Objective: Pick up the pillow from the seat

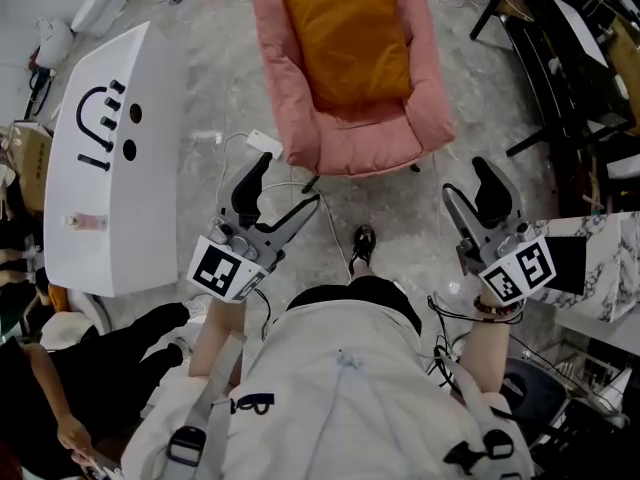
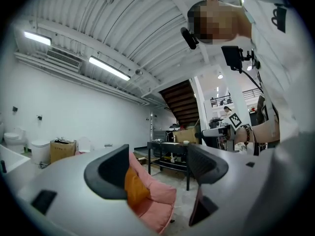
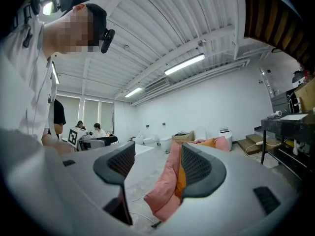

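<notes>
An orange pillow (image 1: 347, 36) leans on the seat and back of a pink armchair (image 1: 345, 138) at the top of the head view. Both grippers hover well short of the chair, above the floor. My left gripper (image 1: 279, 197) is open with nothing between its fingers; in its own view the pillow (image 2: 134, 188) and armchair (image 2: 158, 204) show beyond the gap (image 2: 157, 168). My right gripper (image 1: 478, 198) is open and empty too. In its own view the gap (image 3: 155, 166) frames the armchair (image 3: 165, 188), with the pillow (image 3: 181, 181) at the right finger's edge.
A white panel with a smiley face (image 1: 110, 158) stands at the left. Dark desks and shelving (image 1: 570, 58) fill the upper right, and a marble-topped table (image 1: 610, 263) sits at the right. A white cable (image 1: 332, 230) trails over the floor before the chair. Another person (image 1: 60, 388) is at the lower left.
</notes>
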The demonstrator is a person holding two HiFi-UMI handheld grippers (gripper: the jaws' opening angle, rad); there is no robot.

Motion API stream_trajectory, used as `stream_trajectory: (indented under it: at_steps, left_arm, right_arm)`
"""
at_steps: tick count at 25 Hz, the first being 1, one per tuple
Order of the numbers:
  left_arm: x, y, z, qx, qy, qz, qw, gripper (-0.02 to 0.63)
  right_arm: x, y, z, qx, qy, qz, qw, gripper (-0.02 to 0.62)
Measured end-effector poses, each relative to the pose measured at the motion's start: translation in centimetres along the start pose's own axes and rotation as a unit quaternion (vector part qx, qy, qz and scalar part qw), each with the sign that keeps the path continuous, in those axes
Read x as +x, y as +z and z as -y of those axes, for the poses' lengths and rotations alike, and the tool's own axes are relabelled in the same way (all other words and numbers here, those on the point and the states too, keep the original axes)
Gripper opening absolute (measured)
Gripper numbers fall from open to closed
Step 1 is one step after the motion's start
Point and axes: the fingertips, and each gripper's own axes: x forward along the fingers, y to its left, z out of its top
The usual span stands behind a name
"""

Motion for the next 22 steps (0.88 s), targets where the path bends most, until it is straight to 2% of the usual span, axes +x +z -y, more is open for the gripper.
stream_trajectory:
  at_steps: [9, 13, 18, 22]
  left_arm:
    - [10.0, -1.4, -3.4, -0.026, 0.019, -0.004, 0.9995, 0.397]
    - [13.2, -2.1, -5.7, -0.029, 0.036, -0.009, 0.9989, 0.414]
    - [15.7, -2.2, -8.4, -0.046, 0.066, -0.009, 0.9968, 0.428]
    - [16.7, -2.1, -10.1, -0.052, 0.077, -0.008, 0.9956, 0.428]
  right_arm:
    - [3.1, 0.4, 10.2, 0.008, 0.012, -0.019, 1.0, 0.307]
    - [6.3, 0.9, 13.9, 0.005, 0.03, -0.025, 0.999, 0.316]
    - [9.6, 1.5, 16.5, 0.007, 0.06, -0.031, 0.998, 0.321]
    - [11.2, 1.3, 18.0, 0.013, 0.066, -0.035, 0.997, 0.321]
